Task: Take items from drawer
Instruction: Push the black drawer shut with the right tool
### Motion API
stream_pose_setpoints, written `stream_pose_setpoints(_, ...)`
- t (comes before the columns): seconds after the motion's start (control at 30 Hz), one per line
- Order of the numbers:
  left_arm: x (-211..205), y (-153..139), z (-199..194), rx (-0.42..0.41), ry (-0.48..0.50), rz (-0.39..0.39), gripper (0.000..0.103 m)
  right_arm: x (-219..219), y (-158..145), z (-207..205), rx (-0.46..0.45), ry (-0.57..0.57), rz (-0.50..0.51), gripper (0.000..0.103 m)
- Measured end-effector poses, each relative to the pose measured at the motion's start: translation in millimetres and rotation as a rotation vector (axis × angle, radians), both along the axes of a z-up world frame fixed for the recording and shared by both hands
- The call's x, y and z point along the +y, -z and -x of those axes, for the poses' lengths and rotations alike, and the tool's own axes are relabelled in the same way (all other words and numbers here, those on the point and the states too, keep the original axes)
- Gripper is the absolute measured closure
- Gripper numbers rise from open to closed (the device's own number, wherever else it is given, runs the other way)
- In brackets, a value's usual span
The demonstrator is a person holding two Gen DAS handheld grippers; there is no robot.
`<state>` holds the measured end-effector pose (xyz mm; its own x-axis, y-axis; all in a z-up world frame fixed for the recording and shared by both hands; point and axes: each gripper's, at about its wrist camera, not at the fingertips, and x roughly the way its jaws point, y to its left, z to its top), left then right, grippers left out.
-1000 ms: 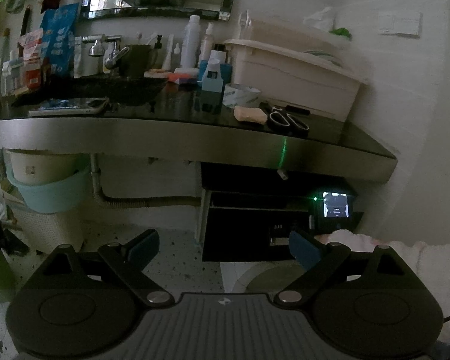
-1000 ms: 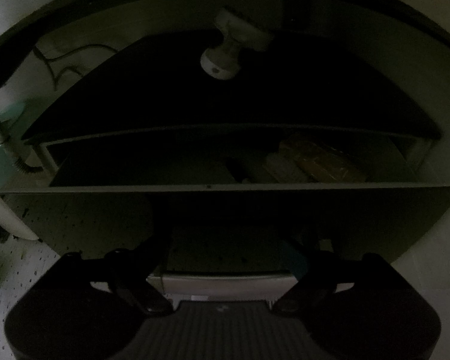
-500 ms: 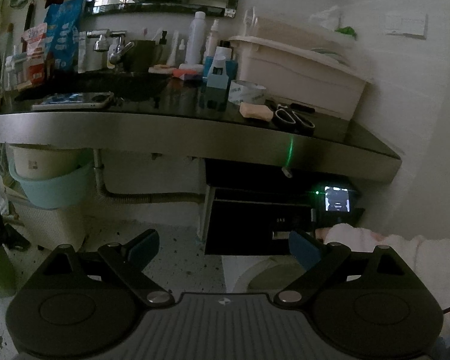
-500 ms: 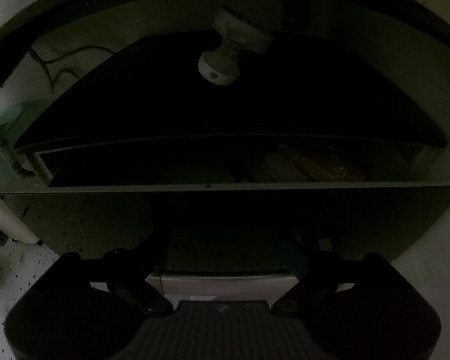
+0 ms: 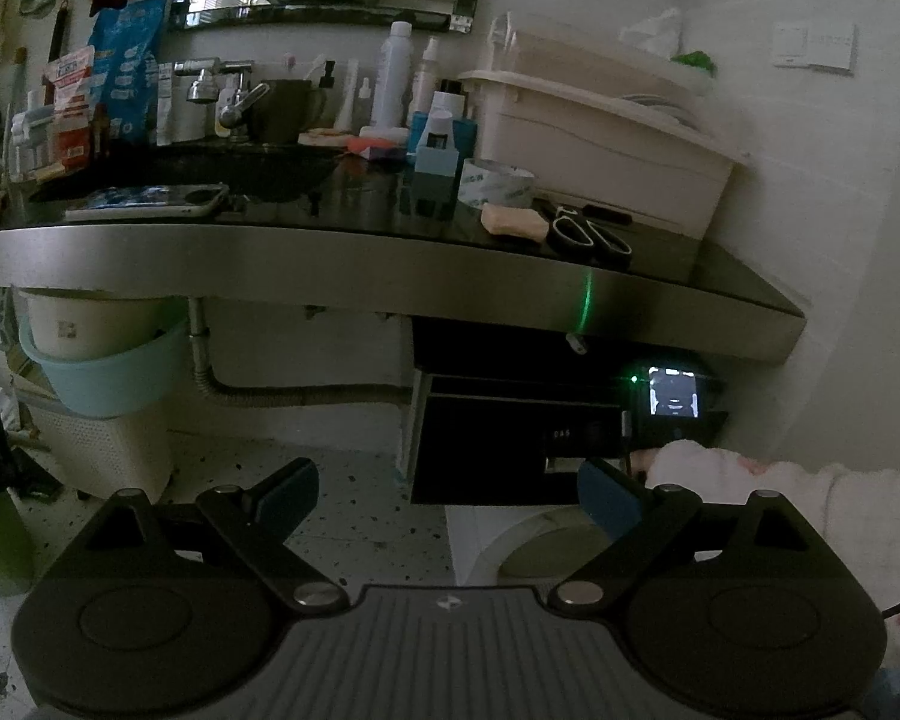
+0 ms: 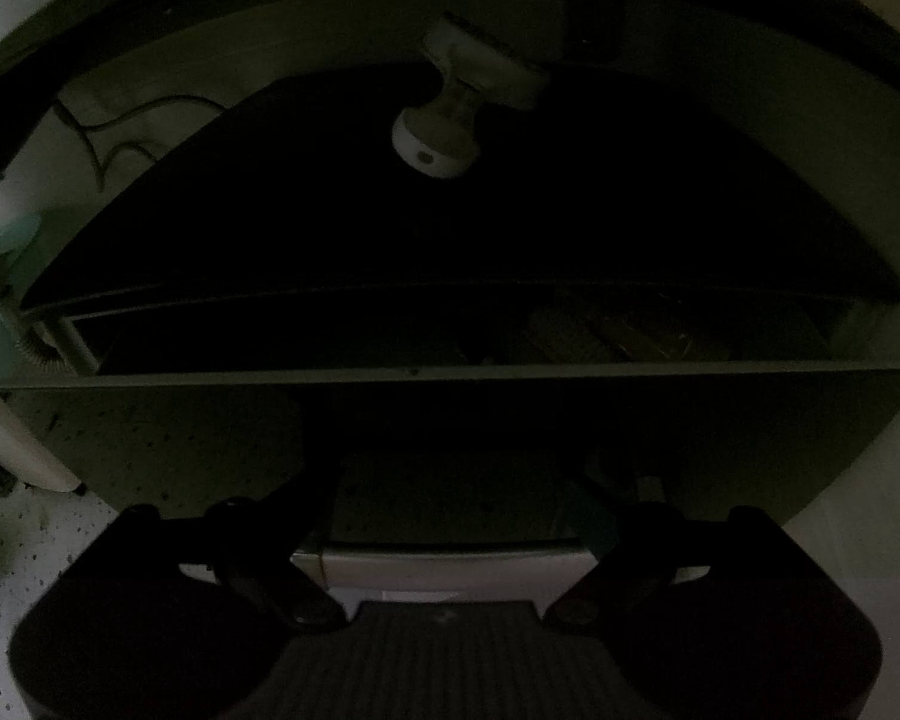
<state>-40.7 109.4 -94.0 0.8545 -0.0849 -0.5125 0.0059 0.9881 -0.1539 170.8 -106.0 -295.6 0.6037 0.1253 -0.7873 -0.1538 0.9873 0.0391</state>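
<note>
In the left wrist view a dark drawer (image 5: 510, 438) stands pulled out under the right end of the counter. My right gripper's body with its lit screen (image 5: 672, 402) is at the drawer front, held by a white-sleeved hand. My left gripper (image 5: 444, 492) is open and empty, well back from the drawer. In the right wrist view the open drawer's front edge (image 6: 450, 375) runs across the frame; dim brownish packets (image 6: 618, 330) lie inside at the right. My right gripper (image 6: 456, 498) is open against the drawer's front panel. A white knob (image 6: 444, 132) on the drawer above shows overhead.
The counter (image 5: 330, 258) carries a phone (image 5: 144, 201), bottles, a tape roll (image 5: 498, 183), soap (image 5: 513, 219), scissors (image 5: 588, 234) and a beige bin (image 5: 594, 132). A blue basin (image 5: 102, 366) and drain pipe (image 5: 258, 390) hang at the left. A white round tub (image 5: 528, 546) stands on the speckled floor.
The left wrist view has drifted slightly, showing more counter top. In the right wrist view the drawer interior has shrunk and darkened a little; both grippers stay open.
</note>
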Motion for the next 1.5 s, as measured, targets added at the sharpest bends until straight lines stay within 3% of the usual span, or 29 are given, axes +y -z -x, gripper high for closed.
stream_pose_setpoints(1.23, -6, -1, -3, 0.010, 0.014, -0.011, 0.009, 1, 6, -31, 0.003, -0.004, -0.008, 0.015)
stream_pose_setpoints(1.37, -5, -2, -2, 0.008, 0.009, -0.017, 0.009, 6, 4, -39, -0.001, 0.000, 0.003, 0.025)
stream_pose_setpoints(1.5, -3, -3, -1, 0.007, 0.003, -0.022, 0.009, 10, 3, -43, -0.018, -0.006, 0.024, 0.026)
